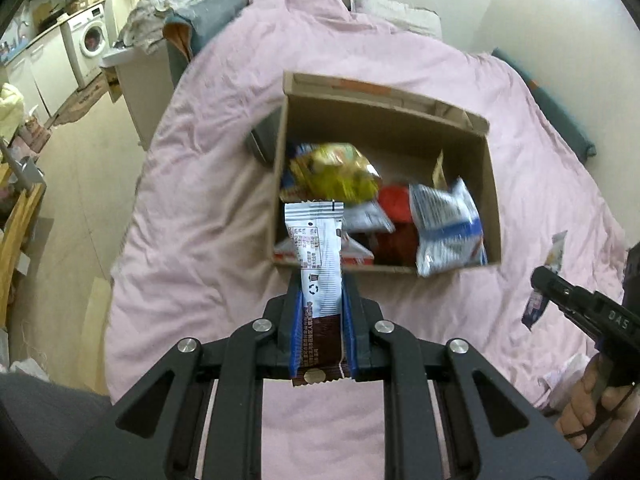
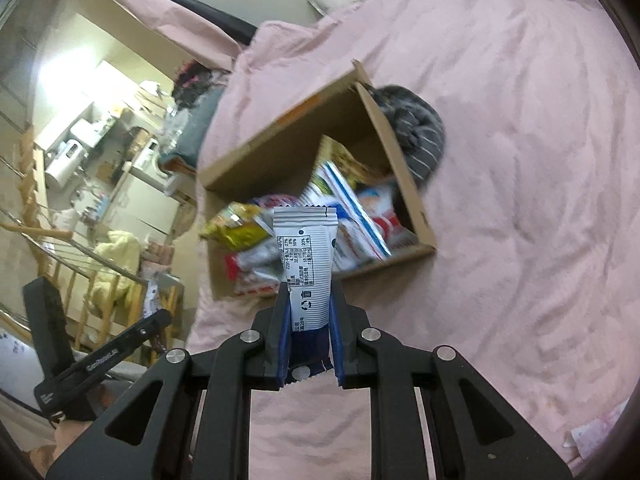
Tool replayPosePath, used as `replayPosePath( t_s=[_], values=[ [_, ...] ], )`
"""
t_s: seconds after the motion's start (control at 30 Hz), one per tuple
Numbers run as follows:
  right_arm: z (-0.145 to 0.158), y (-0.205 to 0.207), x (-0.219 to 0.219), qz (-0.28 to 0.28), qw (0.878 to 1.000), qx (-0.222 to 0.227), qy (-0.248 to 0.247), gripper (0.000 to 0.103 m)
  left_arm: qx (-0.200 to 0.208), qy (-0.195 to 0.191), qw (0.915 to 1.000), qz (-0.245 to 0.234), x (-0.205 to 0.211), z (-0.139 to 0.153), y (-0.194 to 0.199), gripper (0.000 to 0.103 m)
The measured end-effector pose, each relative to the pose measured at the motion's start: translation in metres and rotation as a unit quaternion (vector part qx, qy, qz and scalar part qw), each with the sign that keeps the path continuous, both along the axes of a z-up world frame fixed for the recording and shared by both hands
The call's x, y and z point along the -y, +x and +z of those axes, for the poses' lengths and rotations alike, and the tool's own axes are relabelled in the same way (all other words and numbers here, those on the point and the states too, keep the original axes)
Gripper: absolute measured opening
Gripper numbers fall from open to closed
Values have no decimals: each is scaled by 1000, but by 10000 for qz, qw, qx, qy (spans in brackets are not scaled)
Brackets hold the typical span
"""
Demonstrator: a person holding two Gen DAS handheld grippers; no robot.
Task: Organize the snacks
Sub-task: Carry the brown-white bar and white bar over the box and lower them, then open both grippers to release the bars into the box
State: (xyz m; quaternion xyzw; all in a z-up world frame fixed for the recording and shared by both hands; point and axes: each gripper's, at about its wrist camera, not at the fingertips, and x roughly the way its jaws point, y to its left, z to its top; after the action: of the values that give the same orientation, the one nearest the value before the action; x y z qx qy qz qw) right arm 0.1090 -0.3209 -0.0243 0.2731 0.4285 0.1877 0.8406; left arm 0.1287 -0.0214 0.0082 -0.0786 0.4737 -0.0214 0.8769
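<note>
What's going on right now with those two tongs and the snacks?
Left tongs shut on a brown-ended snack bar. Right tongs shut on a blue-ended snack bar. Cardboard box open ahead on the pink bedcover, already holding snacks. Nothing in the way.

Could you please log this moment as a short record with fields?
surface: pink bedspread
container: open cardboard box, on the bedspread
box contents: several snack bags, among them a yellow bag and a white-and-blue bag
left hand-held gripper: shut on a white-and-brown bar, held in front of the box
right hand-held gripper: shut on a white-and-navy bar, also short of the box
loose items: a small packet on the bedspread, right of the box
</note>
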Motion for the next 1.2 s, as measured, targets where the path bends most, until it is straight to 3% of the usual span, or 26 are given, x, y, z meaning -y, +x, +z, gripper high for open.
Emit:
replayPosePath(
  t_s=[0.23,0.43,0.63,0.77,1.1,1.2],
  values=[
    [19,33,-24,121,9987,379,-307,18,4,-116,9999,28,-11,2,30,14],
    [-22,77,-57,385,9924,-357,-1115,18,-13,-22,9999,-125,-1,-8,58,14],
    [-40,110,-78,576,9854,-311,-1572,18,-34,93,9994,-332,13,-20,89,14],
    [-40,123,-71,502,9930,-368,-1003,18,-170,67,9989,-425,20,-33,110,14],
    [-10,121,-76,519,9969,267,-535,18,126,-214,9987,-451,22,-31,130,14],
    [-14,130,-81,522,9971,205,-513,18,126,-281,9985,-460,23,-28,135,14]
  ],
)
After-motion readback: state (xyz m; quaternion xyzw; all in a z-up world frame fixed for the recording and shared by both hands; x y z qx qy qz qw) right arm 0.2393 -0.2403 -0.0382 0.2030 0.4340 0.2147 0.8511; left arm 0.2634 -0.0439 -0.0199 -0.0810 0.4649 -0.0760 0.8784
